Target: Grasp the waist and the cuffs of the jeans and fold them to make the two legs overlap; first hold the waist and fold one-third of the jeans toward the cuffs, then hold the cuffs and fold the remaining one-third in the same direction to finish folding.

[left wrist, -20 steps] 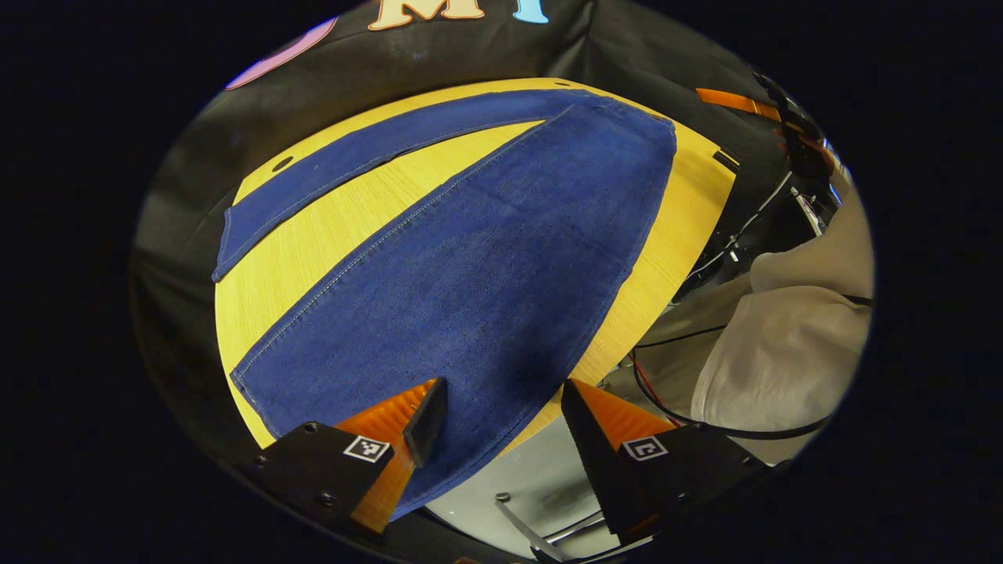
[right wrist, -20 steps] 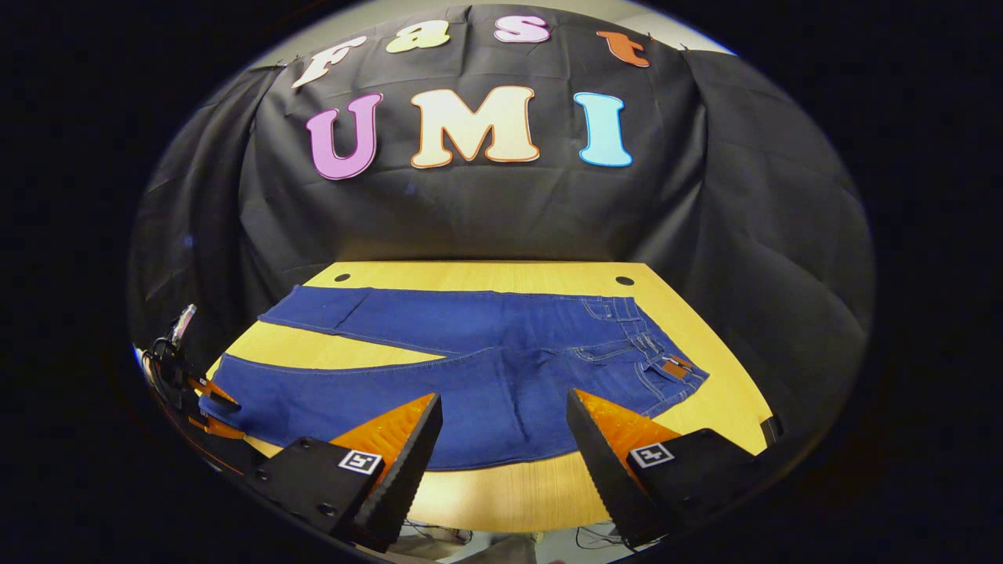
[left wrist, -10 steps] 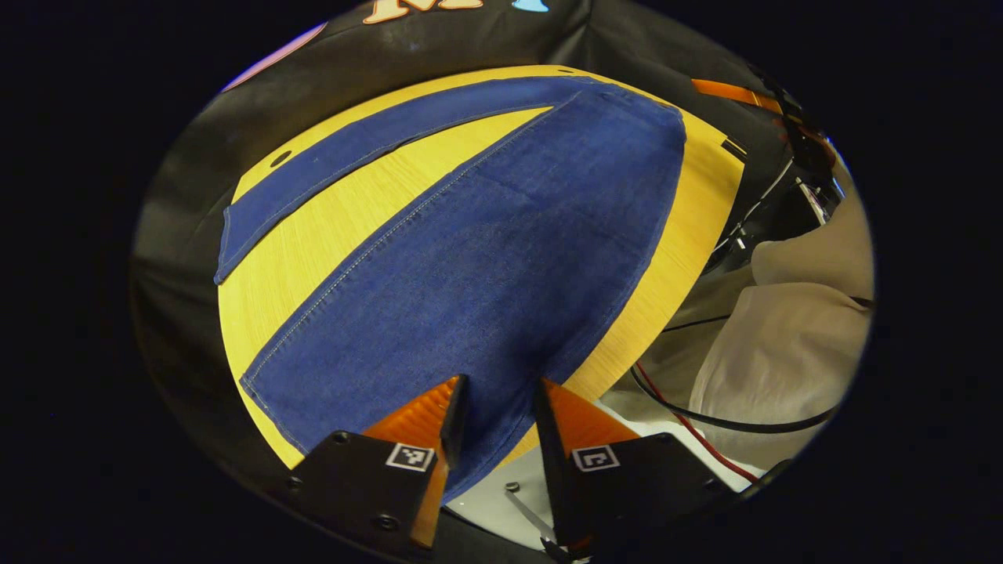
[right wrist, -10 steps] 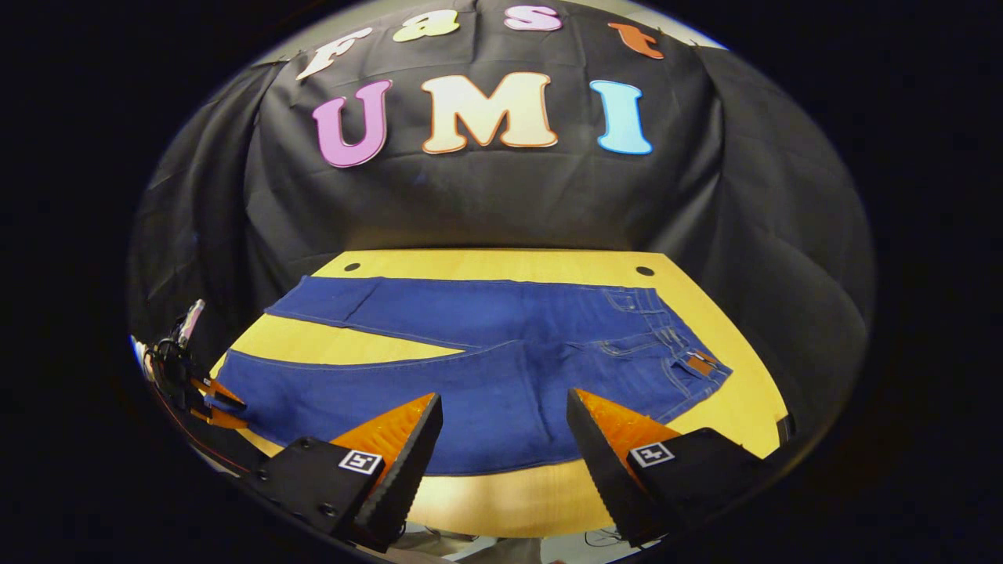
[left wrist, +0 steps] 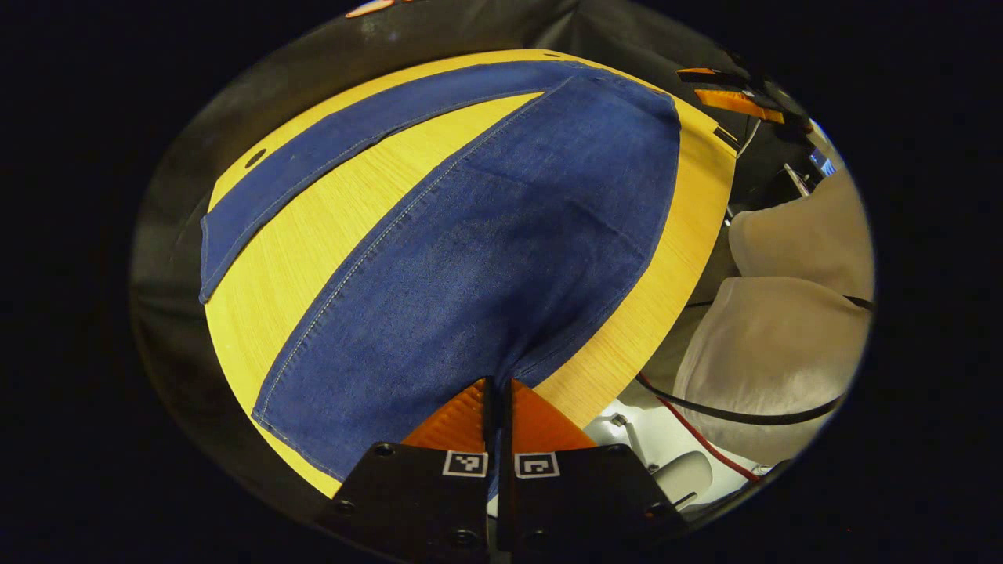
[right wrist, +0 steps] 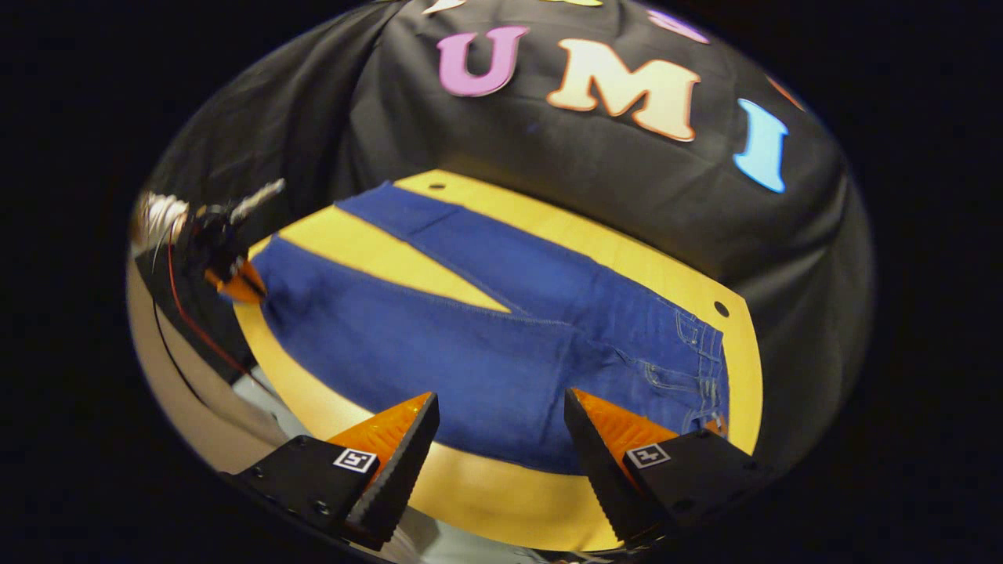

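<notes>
Blue jeans (left wrist: 486, 235) lie flat on the yellow wooden table (left wrist: 329, 227), legs spread in a V. In the left gripper view my left gripper (left wrist: 497, 385) is shut on the cuff corner of the near leg, at the table's edge. The far leg (left wrist: 353, 133) lies free along the back. In the right gripper view the jeans (right wrist: 470, 352) run from the cuffs at left to the waist (right wrist: 709, 368) at right. My right gripper (right wrist: 501, 411) stands open above the table's front edge (right wrist: 501, 501), just short of the seat. The left gripper (right wrist: 235, 278) appears small at the near cuff.
A person's light-coloured clothing (left wrist: 776, 337) and loose cables (left wrist: 705, 415) sit beside the table's front edge. The right gripper (left wrist: 729, 98) appears far off past the waist end. A round hole (right wrist: 722, 309) marks the table's back corner. Black cloth walls the back.
My left gripper's fingers have gone from wide open to shut on the near leg's cuff. The right gripper has swung and tilted toward the waist end and stays open.
</notes>
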Available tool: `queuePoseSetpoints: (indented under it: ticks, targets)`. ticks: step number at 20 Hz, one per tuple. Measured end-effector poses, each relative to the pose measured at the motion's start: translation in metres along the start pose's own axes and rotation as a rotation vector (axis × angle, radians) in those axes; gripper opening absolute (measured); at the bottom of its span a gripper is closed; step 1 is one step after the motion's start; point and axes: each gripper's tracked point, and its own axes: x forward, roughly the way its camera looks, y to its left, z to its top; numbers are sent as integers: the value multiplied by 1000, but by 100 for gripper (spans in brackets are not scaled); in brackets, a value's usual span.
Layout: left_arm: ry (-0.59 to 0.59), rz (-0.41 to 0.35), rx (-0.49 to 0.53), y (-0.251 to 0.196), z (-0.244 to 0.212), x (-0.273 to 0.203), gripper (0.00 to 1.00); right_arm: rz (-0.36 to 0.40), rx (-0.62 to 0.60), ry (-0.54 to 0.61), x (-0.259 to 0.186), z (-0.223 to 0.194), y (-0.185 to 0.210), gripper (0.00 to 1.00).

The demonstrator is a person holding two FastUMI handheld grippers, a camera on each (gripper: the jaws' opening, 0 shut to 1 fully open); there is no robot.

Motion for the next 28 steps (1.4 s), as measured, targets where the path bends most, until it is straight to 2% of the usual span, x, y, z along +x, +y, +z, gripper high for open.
queuePoseSetpoints:
  ticks: [5, 10, 15, 18, 19, 20, 22, 23, 24, 25, 27, 28]
  targets:
    - [50, -30, -69, 3, 1, -1, 0, 101, -220, 233, 19, -62, -53, 99]
    - [140, -8, -121, 5, 1, 0, 0, 141, -372, 360, 34, -110, -105, 100]
    - [206, 35, -127, 7, -1, 0, 0, 165, -417, 432, 54, -136, -132, 99]
    - [222, 46, -137, 6, 0, 0, 0, 207, -409, 470, 60, -142, -132, 100]
    - [223, 46, -142, 7, 1, 1, 0, 213, -396, 485, 61, -145, -132, 92]
    - [223, 45, -144, 8, -1, 1, 0, 233, -383, 500, 60, -146, -129, 95]
    - [229, 34, -145, 8, -2, 2, 0, 283, -341, 581, 57, -155, -118, 81]
    - [236, 23, -146, 7, -1, 1, 0, 275, -345, 592, 57, -152, -118, 74]
    - [243, 6, -146, 6, -1, 1, 0, 278, -365, 624, 57, -154, -118, 68]
    - [251, -14, -150, 6, -1, 1, 0, 286, -391, 629, 58, -148, -116, 67]
    - [272, -60, -153, 4, -2, 1, 0, 277, -456, 606, 63, -144, -118, 53]
    - [288, -81, -144, 4, -2, 0, 0, 262, -473, 579, 65, -141, -121, 31]
